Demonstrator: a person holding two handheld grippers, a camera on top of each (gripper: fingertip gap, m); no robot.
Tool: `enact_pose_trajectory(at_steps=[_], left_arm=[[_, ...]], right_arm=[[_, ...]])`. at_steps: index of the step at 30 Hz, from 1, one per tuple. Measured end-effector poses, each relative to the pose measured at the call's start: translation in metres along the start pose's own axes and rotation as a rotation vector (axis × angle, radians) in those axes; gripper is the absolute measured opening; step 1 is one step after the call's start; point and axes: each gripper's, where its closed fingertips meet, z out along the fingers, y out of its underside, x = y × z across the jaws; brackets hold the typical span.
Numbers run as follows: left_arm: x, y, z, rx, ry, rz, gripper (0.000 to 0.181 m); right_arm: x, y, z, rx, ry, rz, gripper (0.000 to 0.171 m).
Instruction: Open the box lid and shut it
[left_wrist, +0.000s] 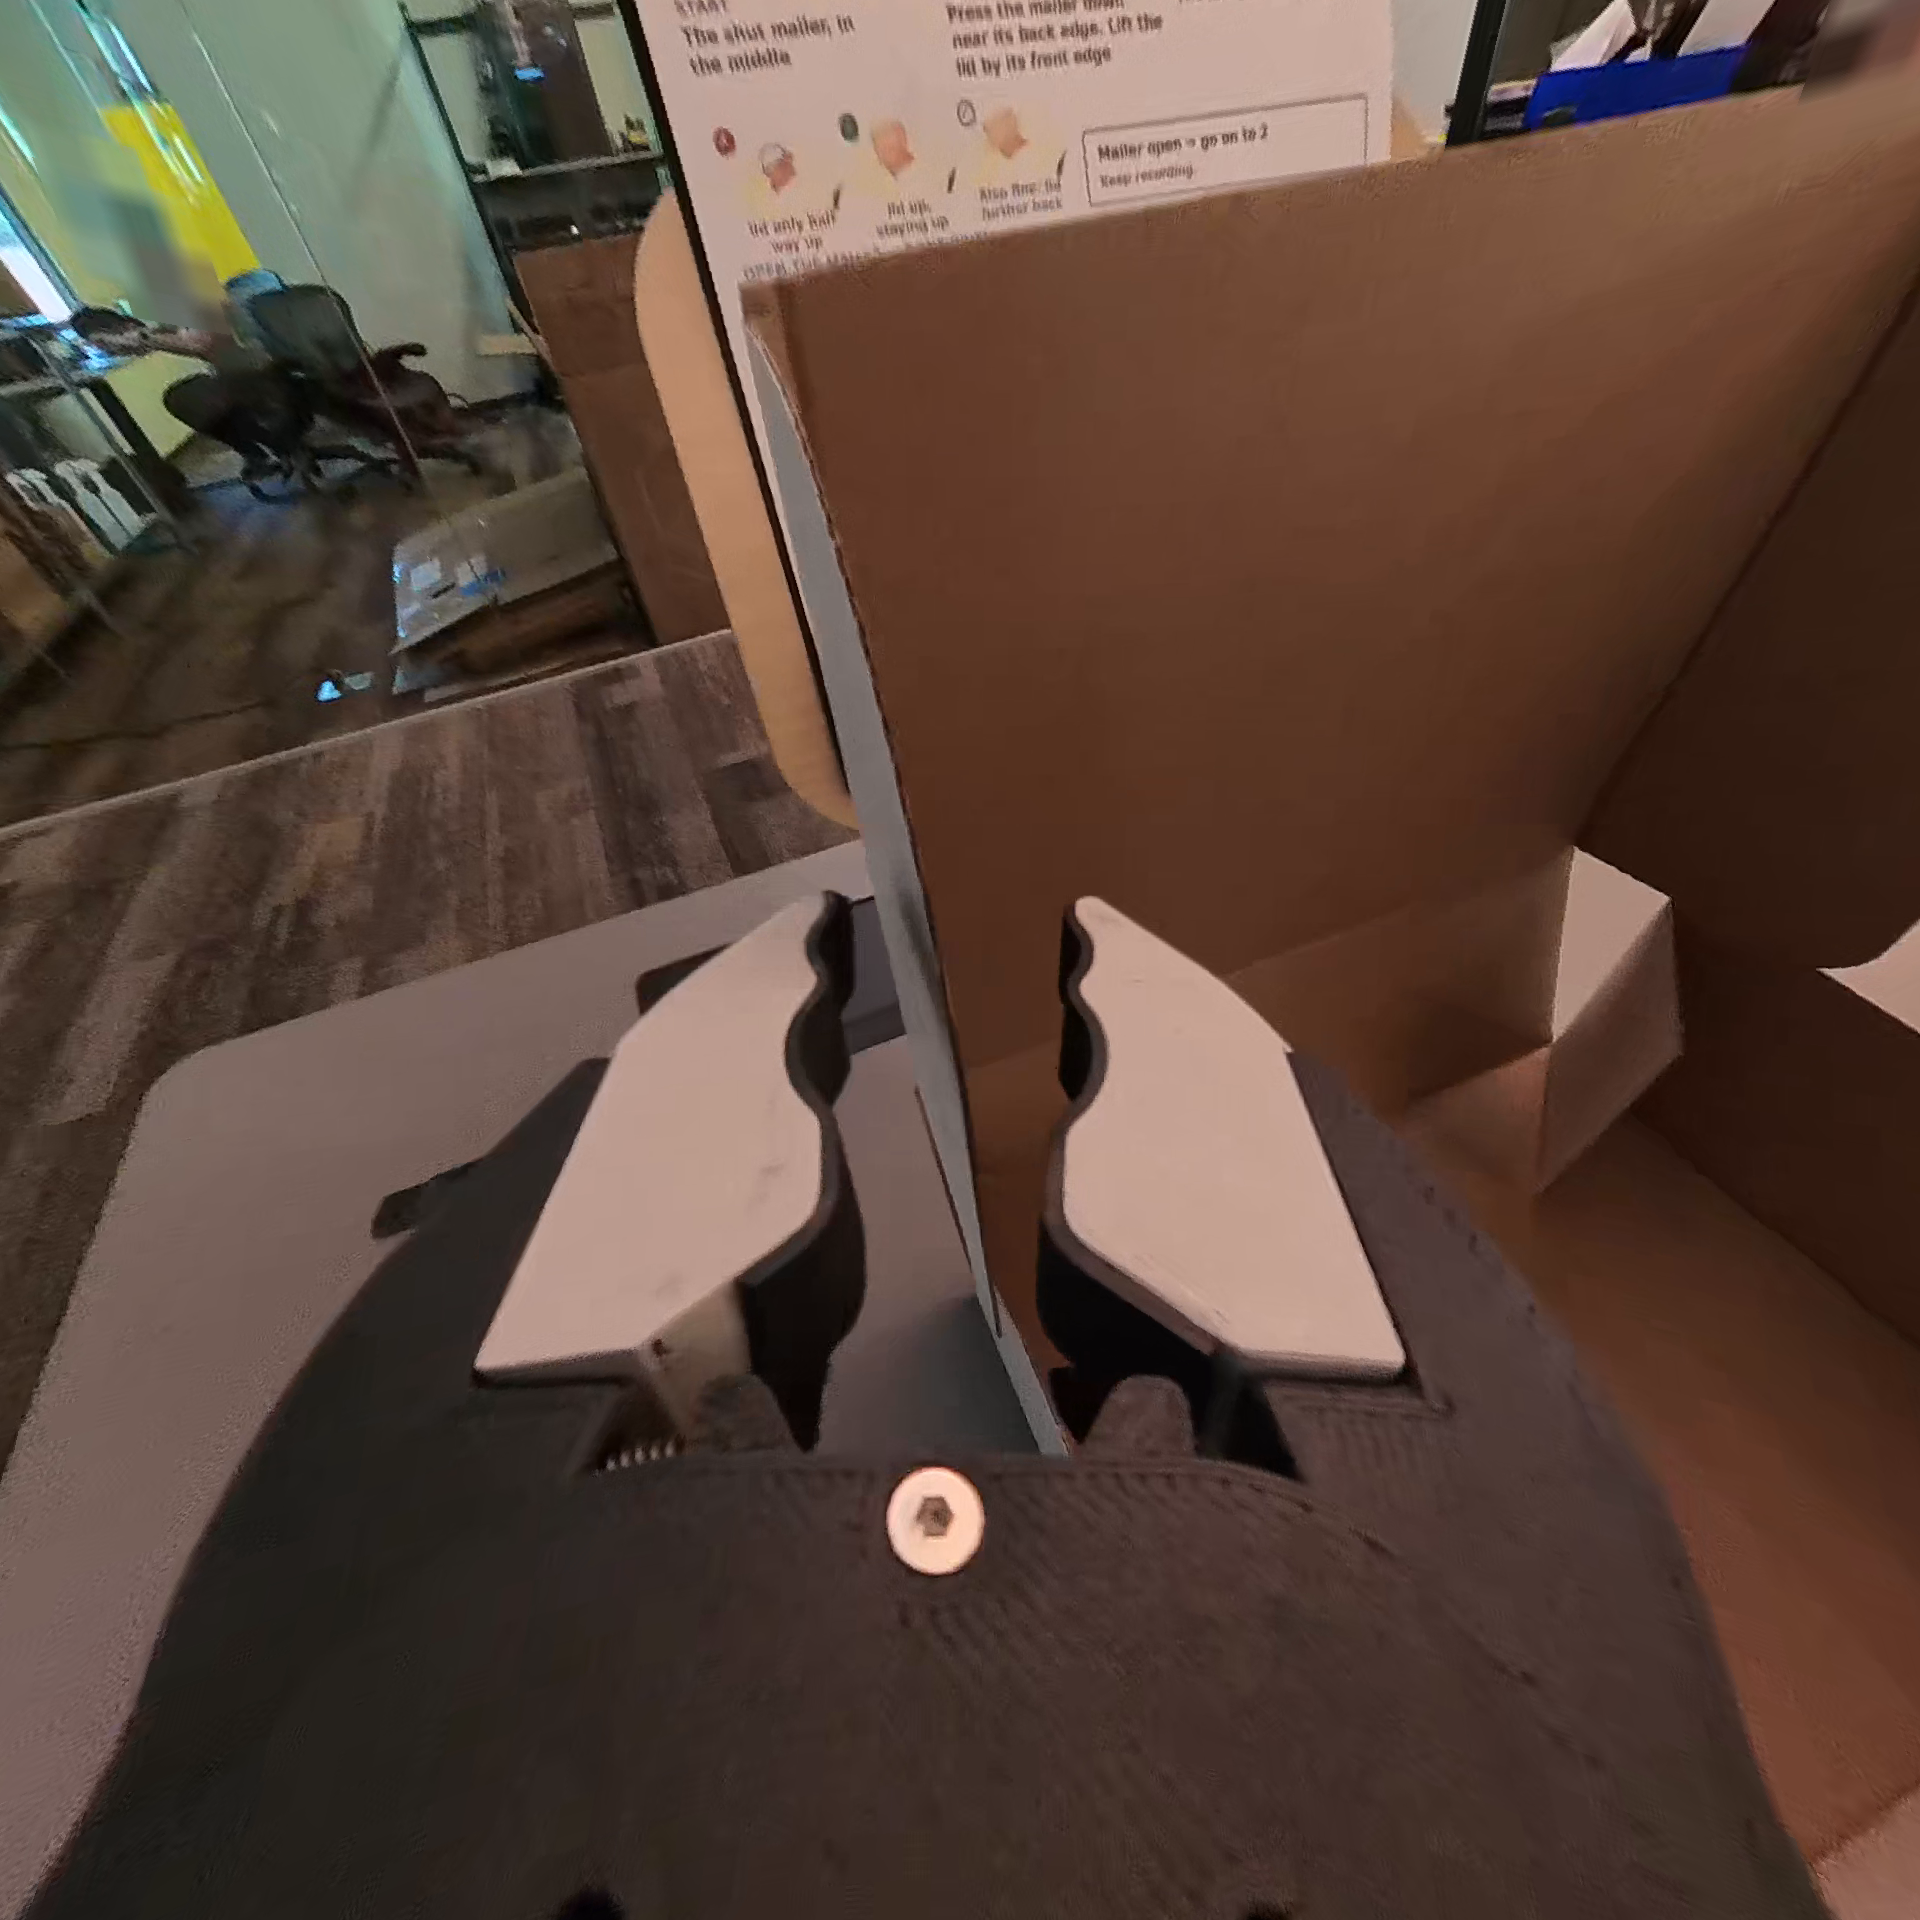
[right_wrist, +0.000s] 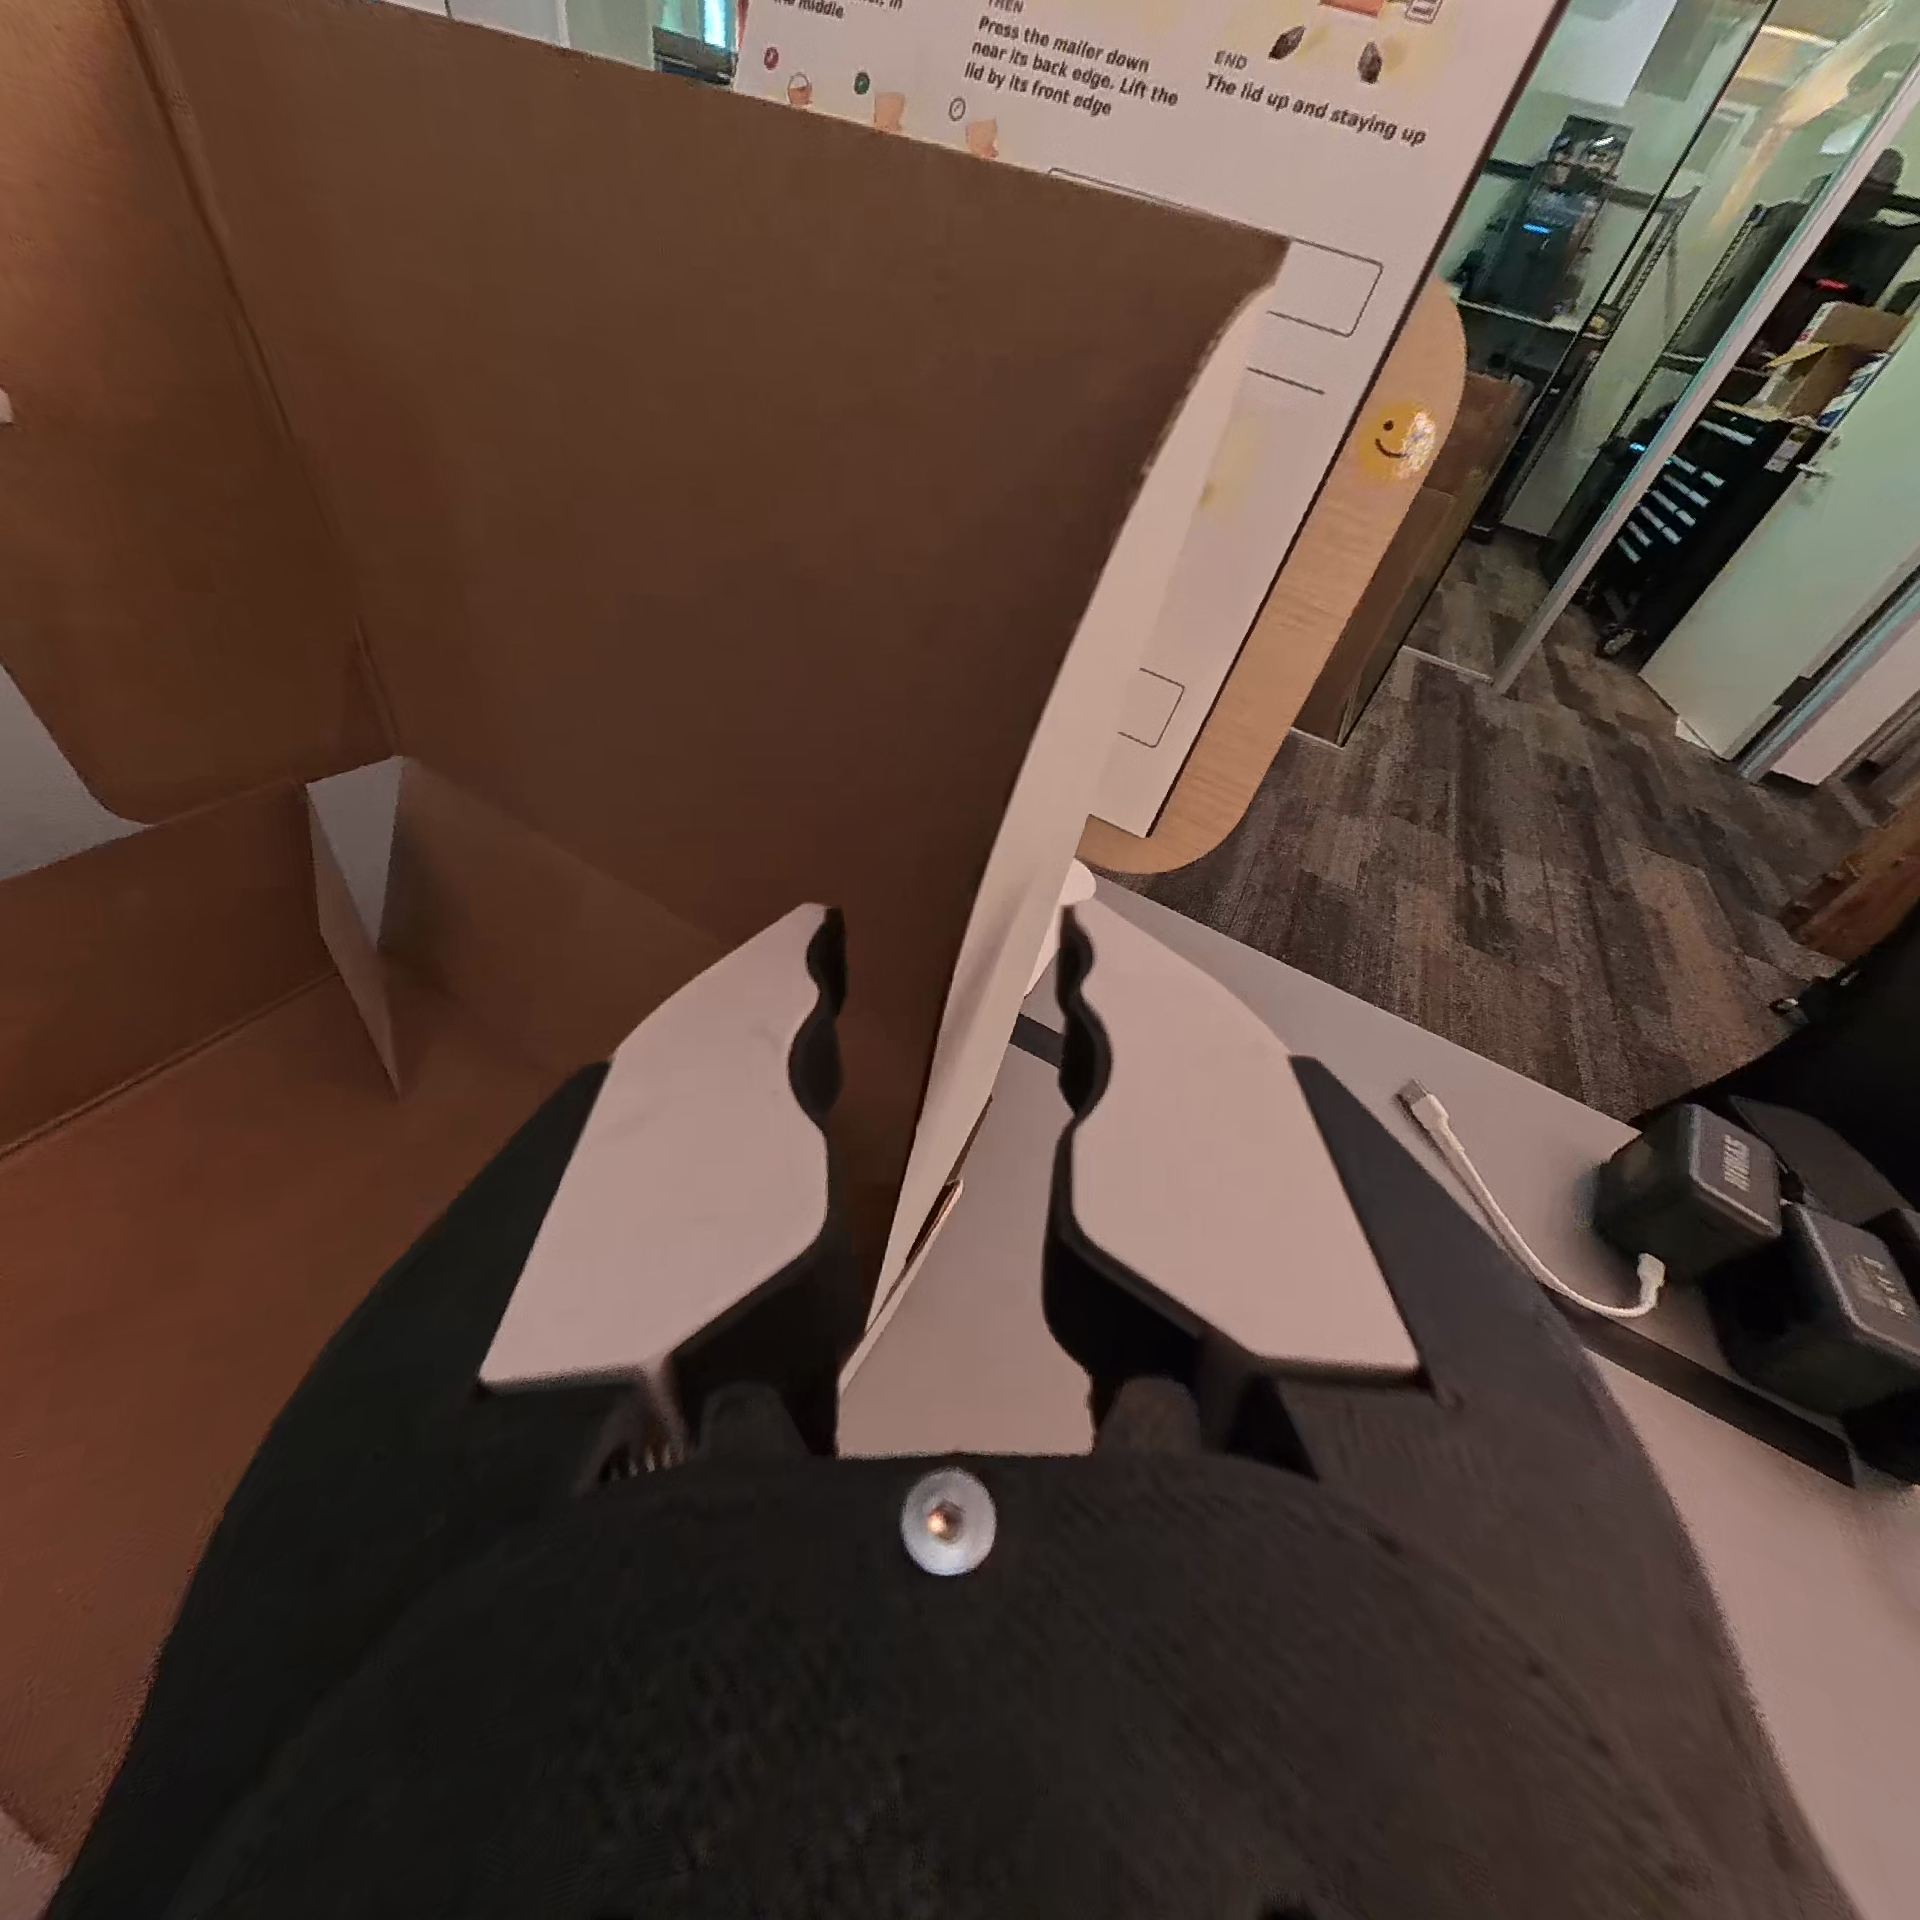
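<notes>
Cardboard stands between both sets of jaws. The left gripper (left_wrist: 951, 914) straddles one side flap (left_wrist: 1247, 623) of the box lid, jaws parted on either side of it, with no contact visible; the right gripper (right_wrist: 951, 920) straddles the opposite side flap (right_wrist: 727, 520) the same way, open and not clamping. The lid is raised upright above the box (right_wrist: 260, 1195), which sits on the grey table (right_wrist: 1299, 1039). To shut it well, both grippers should probably guide the flaps inward together, so they tuck inside the walls rather than catching. Inside, the box looks empty.
</notes>
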Motion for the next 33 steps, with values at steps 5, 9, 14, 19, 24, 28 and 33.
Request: enact_pose_trajectory(at_steps=[5,9,14,19,24,28,33], left_arm=[[-0.005,0.011,0.009,-0.052,-0.075,0.045,0.008],[-0.003,0.008,0.004,-0.071,-0.138,0.108,0.006],[0.002,0.010,-0.003,-0.106,-0.157,0.108,0.005],[0.008,0.013,-0.009,-0.135,-0.160,0.099,0.006],[0.013,0.017,-0.014,-0.174,-0.165,0.126,0.006],[0.016,0.020,-0.015,-0.199,-0.163,0.146,0.006],[0.014,0.021,-0.016,-0.206,-0.157,0.138,0.005]], right_arm=[[-0.002,-0.002,0.001,-0.009,0.042,-0.074,0.014],[-0.008,-0.008,0.000,0.005,0.026,-0.028,0.016],[-0.014,-0.006,-0.003,-0.022,0.008,0.019,0.018],[-0.019,-0.001,-0.007,-0.080,0.032,-0.036,0.019],[-0.021,0.003,-0.016,-0.155,0.034,-0.089,0.019],[-0.018,0.002,-0.020,-0.164,0.027,-0.109,0.020],[-0.012,-0.001,-0.023,-0.145,-0.016,-0.073,0.032]])
